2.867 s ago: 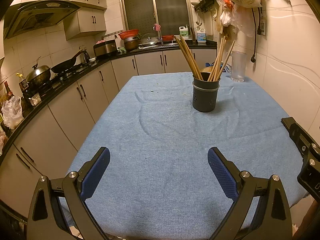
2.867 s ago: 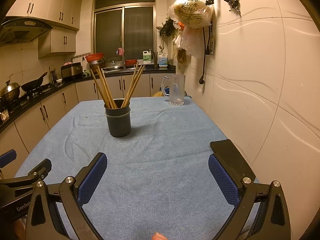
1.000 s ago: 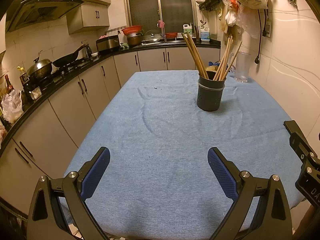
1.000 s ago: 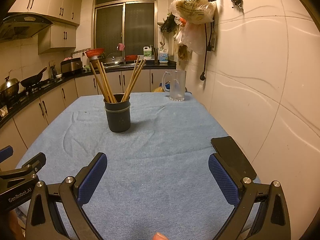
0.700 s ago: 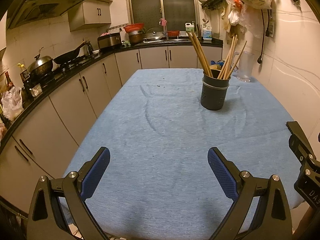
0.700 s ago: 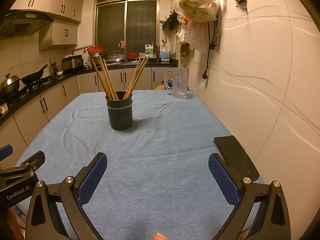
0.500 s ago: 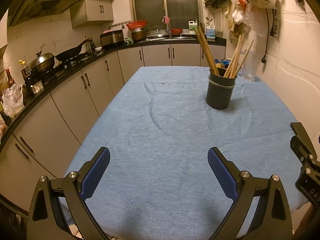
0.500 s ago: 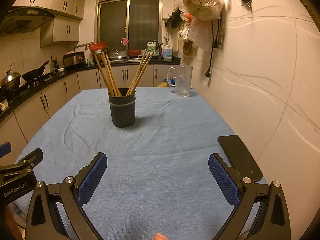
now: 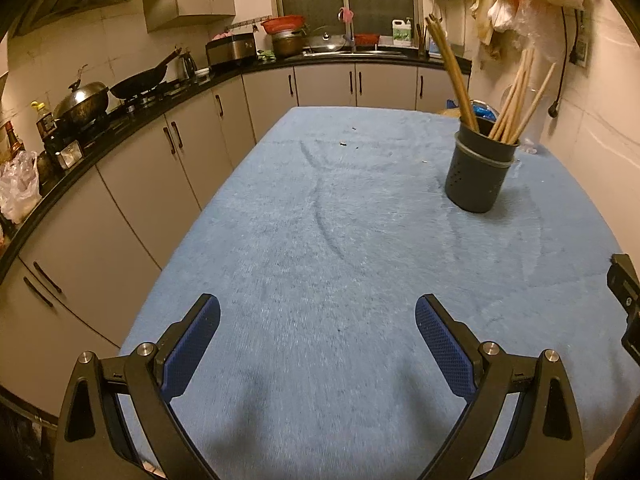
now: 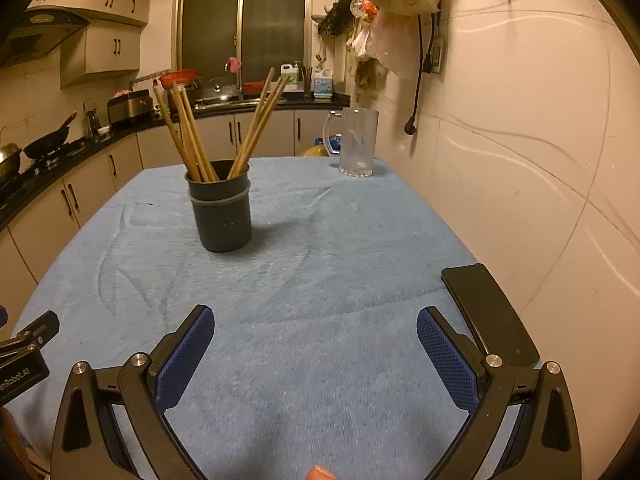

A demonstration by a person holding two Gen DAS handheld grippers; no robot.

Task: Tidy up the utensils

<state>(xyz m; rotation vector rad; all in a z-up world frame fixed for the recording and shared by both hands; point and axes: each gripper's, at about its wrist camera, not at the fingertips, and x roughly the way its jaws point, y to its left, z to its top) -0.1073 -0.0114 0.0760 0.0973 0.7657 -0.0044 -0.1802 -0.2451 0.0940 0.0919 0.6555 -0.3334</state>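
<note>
Your left wrist camera looks forward from the near left edge of the blue cloth-covered table (image 9: 320, 240); your right looks from the near right. Both share the dark cylindrical holder of wooden chopsticks (image 9: 479, 176) (image 10: 221, 212), seemingly mid-table.

Right tool (image 9: 626, 308) cut off at frame edge, chopstick (image 10: 216, 132) lower ends hidden inside dark holder (image 10: 221, 210)
</note>
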